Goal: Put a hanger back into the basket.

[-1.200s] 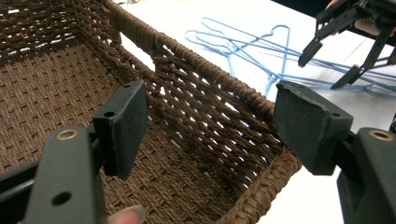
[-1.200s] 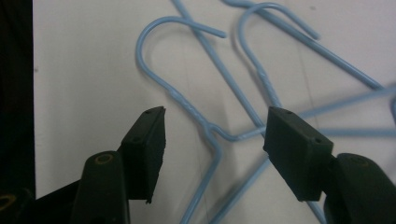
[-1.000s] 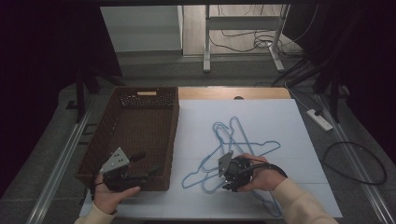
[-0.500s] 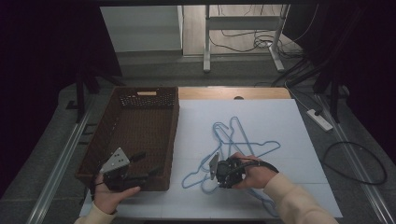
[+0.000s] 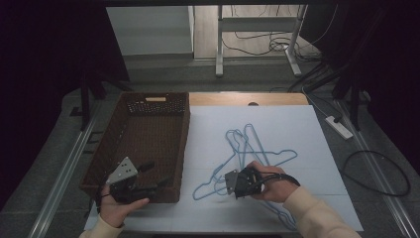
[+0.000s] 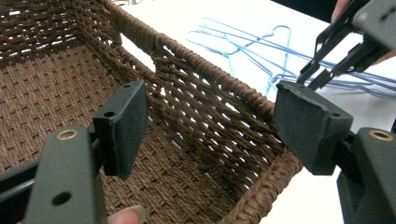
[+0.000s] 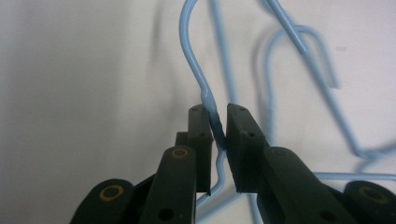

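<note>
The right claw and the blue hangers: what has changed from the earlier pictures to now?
The right claw has just been closing its jaws, and they now pinch the twisted neck of one blue wire hanger below its hook. The hand shifted slightly toward the basket. The left claw stayed open, its jaws on either side of the brown woven basket wall. The other hangers and the basket lie as before.

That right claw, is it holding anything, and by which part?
Yes: the right claw has just closed on a blue wire hanger, at the twisted neck below its hook.
</note>
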A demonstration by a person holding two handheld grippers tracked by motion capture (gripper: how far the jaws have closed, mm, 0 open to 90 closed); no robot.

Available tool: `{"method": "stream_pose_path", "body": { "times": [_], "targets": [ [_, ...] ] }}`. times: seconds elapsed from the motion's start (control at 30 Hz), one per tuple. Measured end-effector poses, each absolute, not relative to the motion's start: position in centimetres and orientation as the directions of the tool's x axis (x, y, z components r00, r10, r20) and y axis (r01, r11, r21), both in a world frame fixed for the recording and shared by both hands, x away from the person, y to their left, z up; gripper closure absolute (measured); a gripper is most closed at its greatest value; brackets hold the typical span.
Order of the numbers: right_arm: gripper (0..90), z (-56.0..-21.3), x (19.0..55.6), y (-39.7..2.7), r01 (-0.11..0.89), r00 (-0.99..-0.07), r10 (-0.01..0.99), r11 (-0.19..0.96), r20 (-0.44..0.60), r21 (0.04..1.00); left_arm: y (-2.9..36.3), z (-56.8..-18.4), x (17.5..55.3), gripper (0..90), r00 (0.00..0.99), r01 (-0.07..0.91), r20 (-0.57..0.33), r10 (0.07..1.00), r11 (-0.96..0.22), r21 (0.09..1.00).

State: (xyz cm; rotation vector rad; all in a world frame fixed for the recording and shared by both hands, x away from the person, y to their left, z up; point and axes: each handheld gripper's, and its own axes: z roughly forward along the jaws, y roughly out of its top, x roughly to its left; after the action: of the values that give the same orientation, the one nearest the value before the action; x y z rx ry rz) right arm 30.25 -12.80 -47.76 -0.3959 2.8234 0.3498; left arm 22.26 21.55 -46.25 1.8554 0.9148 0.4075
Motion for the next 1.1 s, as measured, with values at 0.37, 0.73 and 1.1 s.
{"method": "stream_pose_path", "body": {
  "times": [0.37,0.73,1.1],
  "targets": [
    [86.5,-43.9,31.4,-16.0,-0.103,-0.938,0.049,0.905,-0.343,0.413,21.5,-46.2,22.3,27.3,0.656,0.406,-0.110,0.747,-0.226,0.885],
    [86.6,-41.6,32.2,-18.4,0.049,-0.905,0.283,0.813,-0.319,0.580,21.2,-46.1,22.3,27.3,0.660,0.404,-0.111,0.743,-0.227,0.886],
    [86.6,-39.2,32.1,-20.0,0.171,-0.830,0.502,0.642,-0.242,0.748,19.5,-45.1,22.3,27.3,0.689,0.410,-0.132,0.713,-0.233,0.882]
  ]
}}
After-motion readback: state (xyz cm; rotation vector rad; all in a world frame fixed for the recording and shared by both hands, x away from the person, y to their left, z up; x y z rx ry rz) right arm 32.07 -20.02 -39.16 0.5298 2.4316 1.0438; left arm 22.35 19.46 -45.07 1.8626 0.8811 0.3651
